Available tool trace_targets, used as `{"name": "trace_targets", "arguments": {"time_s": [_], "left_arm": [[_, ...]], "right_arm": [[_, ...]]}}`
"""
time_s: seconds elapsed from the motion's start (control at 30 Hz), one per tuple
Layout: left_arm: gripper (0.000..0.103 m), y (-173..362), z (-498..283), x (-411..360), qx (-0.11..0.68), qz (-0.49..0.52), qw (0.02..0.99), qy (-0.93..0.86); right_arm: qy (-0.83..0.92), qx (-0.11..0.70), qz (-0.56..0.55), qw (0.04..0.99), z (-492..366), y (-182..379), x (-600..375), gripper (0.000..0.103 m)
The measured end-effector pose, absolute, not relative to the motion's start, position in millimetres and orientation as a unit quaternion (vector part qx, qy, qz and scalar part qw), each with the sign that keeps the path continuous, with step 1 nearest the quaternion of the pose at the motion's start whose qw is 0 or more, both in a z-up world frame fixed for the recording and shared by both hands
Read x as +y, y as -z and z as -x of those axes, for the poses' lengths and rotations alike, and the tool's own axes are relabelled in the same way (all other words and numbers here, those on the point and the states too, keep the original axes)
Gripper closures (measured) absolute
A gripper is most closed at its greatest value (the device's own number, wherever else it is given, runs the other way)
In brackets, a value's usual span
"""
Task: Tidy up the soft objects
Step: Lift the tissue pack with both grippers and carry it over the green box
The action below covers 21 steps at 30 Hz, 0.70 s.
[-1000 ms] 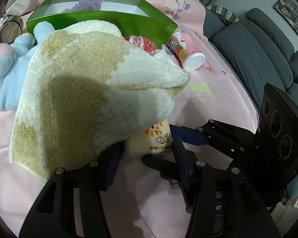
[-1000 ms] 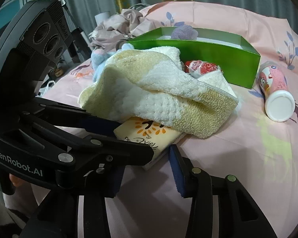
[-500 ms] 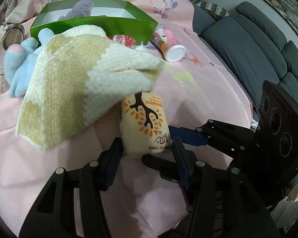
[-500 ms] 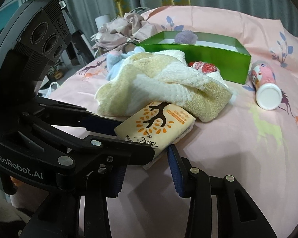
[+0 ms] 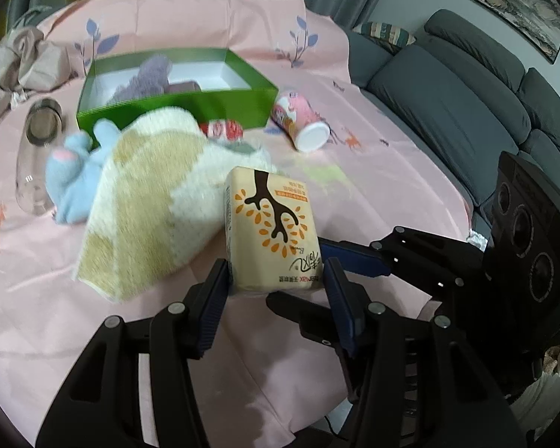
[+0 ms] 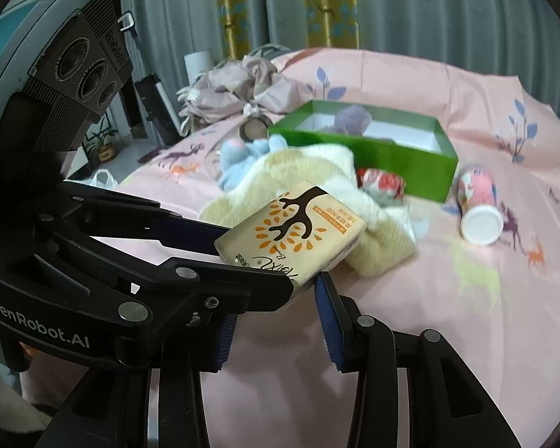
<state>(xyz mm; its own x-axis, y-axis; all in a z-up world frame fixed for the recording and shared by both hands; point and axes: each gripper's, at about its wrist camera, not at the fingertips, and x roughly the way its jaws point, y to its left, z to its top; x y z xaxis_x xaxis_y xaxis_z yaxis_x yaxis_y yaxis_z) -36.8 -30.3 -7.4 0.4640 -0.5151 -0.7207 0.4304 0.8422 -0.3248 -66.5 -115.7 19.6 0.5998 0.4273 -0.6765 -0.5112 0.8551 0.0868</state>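
**Lifting the tissue pack, most soft things still outside the box**

Pinching the tissue pack (image 5: 270,231) by its near end, the left gripper (image 5: 276,291) holds it clear of the pink cloth. The right gripper (image 6: 276,313) sits just beneath, jaws spread and empty. In the green box (image 5: 175,110) at 11 o'clock lies one fuzzy purple item (image 5: 149,74). Left out, by my reading: the nubbly cream-and-tan towel (image 5: 149,194), crumpled, and the plush blue toy (image 5: 74,175) at 9 o'clock. The pack looks glossy, squashy, brick-shaped.
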Motion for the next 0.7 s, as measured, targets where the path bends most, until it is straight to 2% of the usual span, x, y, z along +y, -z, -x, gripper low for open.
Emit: {"name": "trace_targets", "arguments": {"time_s": [0.43,0.7], "left_arm": [[0.054,-36,21,-18,0.38,0.039,0.882,0.278],[0.054,-44,4,-13,0.373,0.03,0.889,0.265]], "right_arm": [[-0.254,0.301,0.07,0.917,53,-65,-107,0.06],[-0.261,0.287,0.069,0.919,32,-71,-102,0.06]]}}
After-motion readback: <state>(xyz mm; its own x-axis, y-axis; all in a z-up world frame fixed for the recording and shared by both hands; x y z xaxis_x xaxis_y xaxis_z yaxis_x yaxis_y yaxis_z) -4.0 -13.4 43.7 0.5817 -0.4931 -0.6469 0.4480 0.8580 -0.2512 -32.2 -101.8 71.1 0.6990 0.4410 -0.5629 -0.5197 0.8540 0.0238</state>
